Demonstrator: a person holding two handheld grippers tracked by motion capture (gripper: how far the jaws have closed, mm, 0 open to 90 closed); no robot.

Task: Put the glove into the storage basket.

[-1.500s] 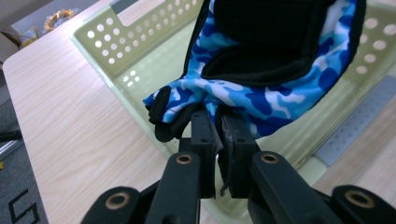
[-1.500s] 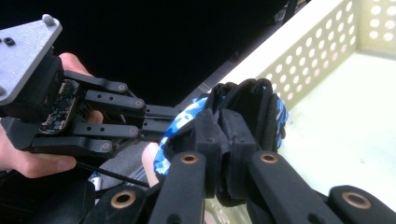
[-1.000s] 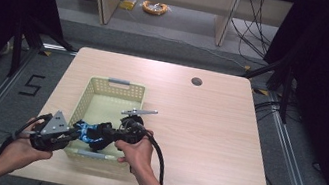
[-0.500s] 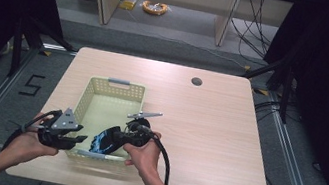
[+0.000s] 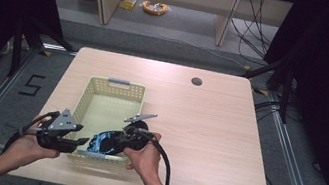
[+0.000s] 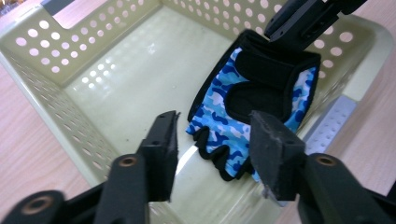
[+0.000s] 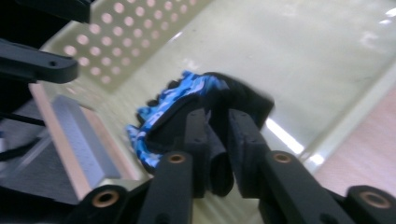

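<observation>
A blue camouflage fingerless glove [image 6: 243, 102] with black trim hangs inside the pale yellow basket [image 5: 99, 107] at its near end. My right gripper [image 7: 215, 128] is shut on the glove's black cuff [image 7: 219, 158] and holds it over the basket floor. In the high view the glove [image 5: 106, 142] shows dark at the basket's near edge, just left of the right gripper [image 5: 116, 142]. My left gripper [image 6: 212, 140] is open, its jaws apart with nothing between them, a little short of the glove. It sits at the basket's near left corner [image 5: 80, 142].
The basket has perforated walls and grey handle plates [image 5: 118, 82] at both ends. It stands on a light wooden table [image 5: 216, 131] with a round cable hole [image 5: 196, 81] at the back. Bare tabletop stretches to the right of the basket.
The left gripper has let go of the glove and drawn back left to the basket's corner. The right gripper keeps its hold and has lowered the glove toward the basket's near end.
</observation>
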